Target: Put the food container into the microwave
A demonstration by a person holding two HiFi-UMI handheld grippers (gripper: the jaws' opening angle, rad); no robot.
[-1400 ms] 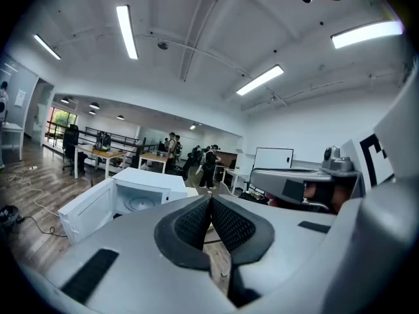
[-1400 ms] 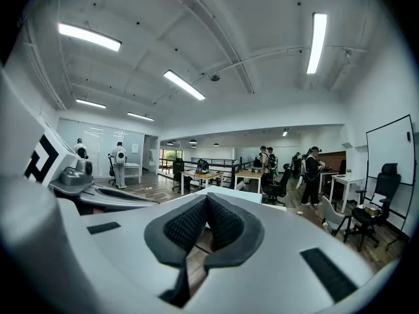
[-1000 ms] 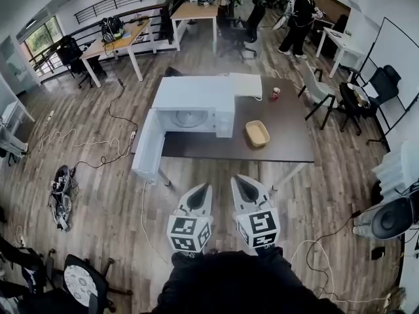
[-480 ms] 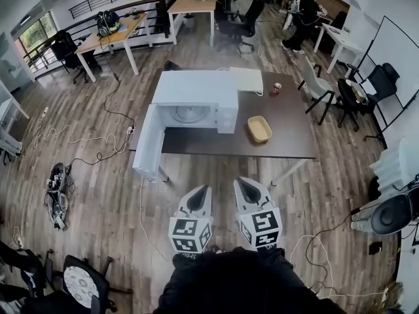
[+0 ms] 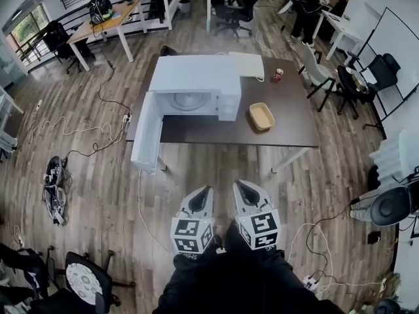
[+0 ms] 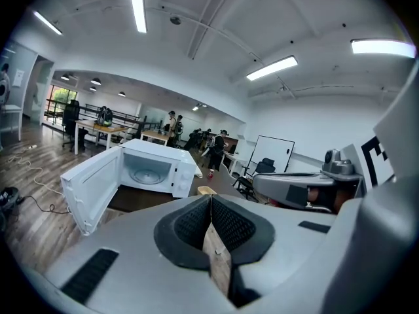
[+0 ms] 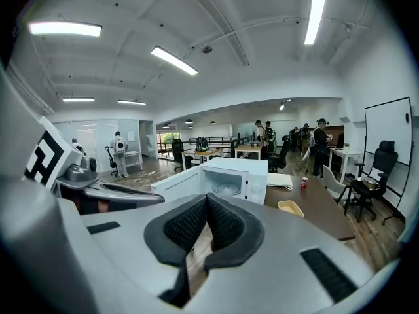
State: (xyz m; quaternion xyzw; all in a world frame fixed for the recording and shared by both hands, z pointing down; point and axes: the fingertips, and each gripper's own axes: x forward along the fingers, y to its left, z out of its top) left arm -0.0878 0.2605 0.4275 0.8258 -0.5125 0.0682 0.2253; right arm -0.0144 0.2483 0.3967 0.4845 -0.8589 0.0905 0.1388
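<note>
A tan food container [image 5: 261,116] lies on the dark table [image 5: 288,133], to the right of a white microwave [image 5: 194,84] whose door [image 5: 145,138] hangs open to the left. The same container [image 7: 290,207] and microwave [image 7: 230,177] appear ahead in the right gripper view. The microwave [image 6: 154,171] and container [image 6: 207,190] also show small in the left gripper view. My left gripper [image 5: 205,191] and right gripper [image 5: 239,186] hang side by side over the wood floor, short of the table's near edge. Both are shut with nothing in them.
A red can [image 5: 277,74] and a white pad [image 5: 248,64] sit at the table's far right. Cables [image 5: 78,131] trail over the floor to the left. Office chairs [image 5: 318,77] stand right of the table; a person [image 5: 304,2] stands far back.
The table and microwave have slid slightly down and grown in the head view as I step closer. Both grippers keep the same pose, still shut.
</note>
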